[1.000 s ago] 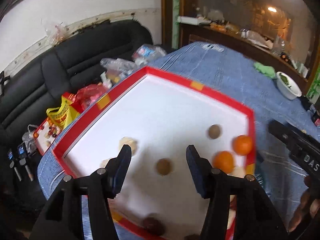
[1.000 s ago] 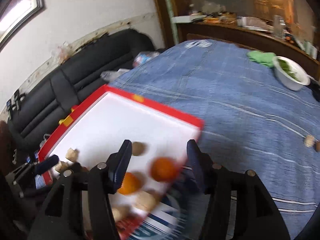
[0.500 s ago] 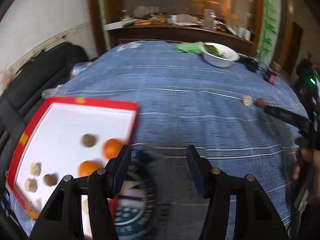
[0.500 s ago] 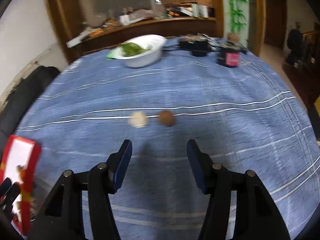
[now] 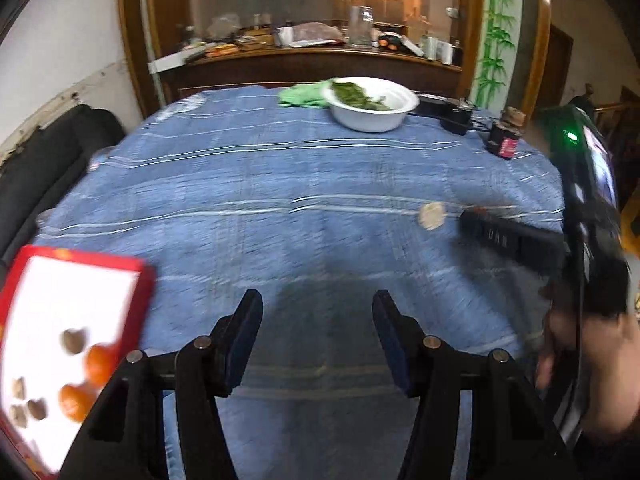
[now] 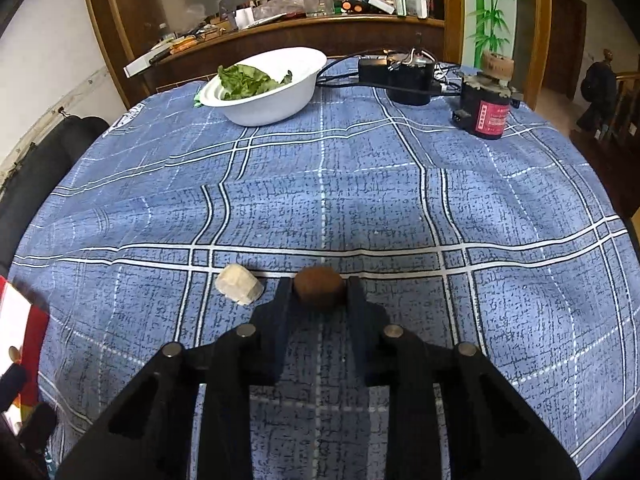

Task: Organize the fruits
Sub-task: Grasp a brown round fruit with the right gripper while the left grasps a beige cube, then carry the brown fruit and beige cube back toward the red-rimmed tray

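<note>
Left wrist view: the left gripper [image 5: 318,336] hangs half open and empty over bare blue tablecloth [image 5: 280,184]. The red-rimmed tray [image 5: 144,280] with oranges [image 5: 98,362] lies left of its fingers.

Right wrist view: the right gripper [image 6: 319,300] has just closed on a round brown fruit [image 6: 319,289], no clear long axis. A pale chunk [image 6: 239,289] sits just left of the fingers. The jar [image 6: 490,114] label is unreadable.

We can read almost nothing: blurred pale letters, perhaps "UAR", on the black finger of the right gripper [image 5: 508,240] at three o'clock; the dark jar's red label [image 6: 493,117] at one o'clock stays illegible.
</note>
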The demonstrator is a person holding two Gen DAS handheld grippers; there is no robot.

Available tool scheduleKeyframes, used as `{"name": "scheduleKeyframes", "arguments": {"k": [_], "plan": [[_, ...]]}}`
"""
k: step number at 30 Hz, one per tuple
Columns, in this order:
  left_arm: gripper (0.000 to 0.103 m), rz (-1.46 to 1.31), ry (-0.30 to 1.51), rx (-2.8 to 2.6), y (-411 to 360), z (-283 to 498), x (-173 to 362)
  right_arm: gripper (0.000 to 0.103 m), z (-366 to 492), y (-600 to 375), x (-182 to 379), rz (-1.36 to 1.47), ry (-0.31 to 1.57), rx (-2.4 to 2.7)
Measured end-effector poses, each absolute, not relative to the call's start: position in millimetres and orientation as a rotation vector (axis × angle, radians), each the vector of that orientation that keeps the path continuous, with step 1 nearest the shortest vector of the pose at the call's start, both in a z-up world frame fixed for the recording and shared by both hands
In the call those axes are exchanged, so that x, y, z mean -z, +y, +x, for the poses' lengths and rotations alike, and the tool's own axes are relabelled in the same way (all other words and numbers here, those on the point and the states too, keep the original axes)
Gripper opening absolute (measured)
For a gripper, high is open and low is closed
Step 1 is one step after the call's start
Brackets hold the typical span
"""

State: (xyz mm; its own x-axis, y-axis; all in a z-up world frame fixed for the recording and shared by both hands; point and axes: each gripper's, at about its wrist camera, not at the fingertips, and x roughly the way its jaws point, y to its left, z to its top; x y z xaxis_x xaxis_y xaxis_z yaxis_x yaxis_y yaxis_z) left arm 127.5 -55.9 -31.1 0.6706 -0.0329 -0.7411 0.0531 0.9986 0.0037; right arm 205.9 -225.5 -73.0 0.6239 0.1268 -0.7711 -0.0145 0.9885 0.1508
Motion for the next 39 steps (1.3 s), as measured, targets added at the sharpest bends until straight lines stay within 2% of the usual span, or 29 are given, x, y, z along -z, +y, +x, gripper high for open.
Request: {"name": "scheduleKeyframes", "arguments": {"k": [13,16,17,18,20,21,39], "plan": [[0.057,0.074,0.835,0.140,-143.0,202.7,54.9,0.028,169.0,-295.2,54.5,0.337,0.769,0.000],[0.057,0.097,0.893,0.133,-148.7,211.8,64.5,0.028,171.9,-297.6,56.3,0.359,0.768,-0.019],[0.053,0.071,0.888,0.130,-146.1,213.3,63.5,0.028,172.5,-296.8,56.0,0.360,0.768,-0.026],[0.046,0.068,0.890,0.128,-145.3,214.1,63.7,0.028,172.1,-296.0,55.8,0.360,0.766,-0.031],[0.026,0.095,0.883,0.144,-149.4,211.9,62.8,0.028,172.1,-293.6,53.1,0.356,0.758,-0.046],[0.024,0.123,0.873,0.124,-152.0,208.8,62.2,0.028,172.1,-292.5,52.8,0.354,0.757,-0.051],[0.023,0.061,0.905,0.100,-103.4,139.0,59.2,0.028,158.6,-259.2,53.7,0.233,0.801,-0.068]]}}
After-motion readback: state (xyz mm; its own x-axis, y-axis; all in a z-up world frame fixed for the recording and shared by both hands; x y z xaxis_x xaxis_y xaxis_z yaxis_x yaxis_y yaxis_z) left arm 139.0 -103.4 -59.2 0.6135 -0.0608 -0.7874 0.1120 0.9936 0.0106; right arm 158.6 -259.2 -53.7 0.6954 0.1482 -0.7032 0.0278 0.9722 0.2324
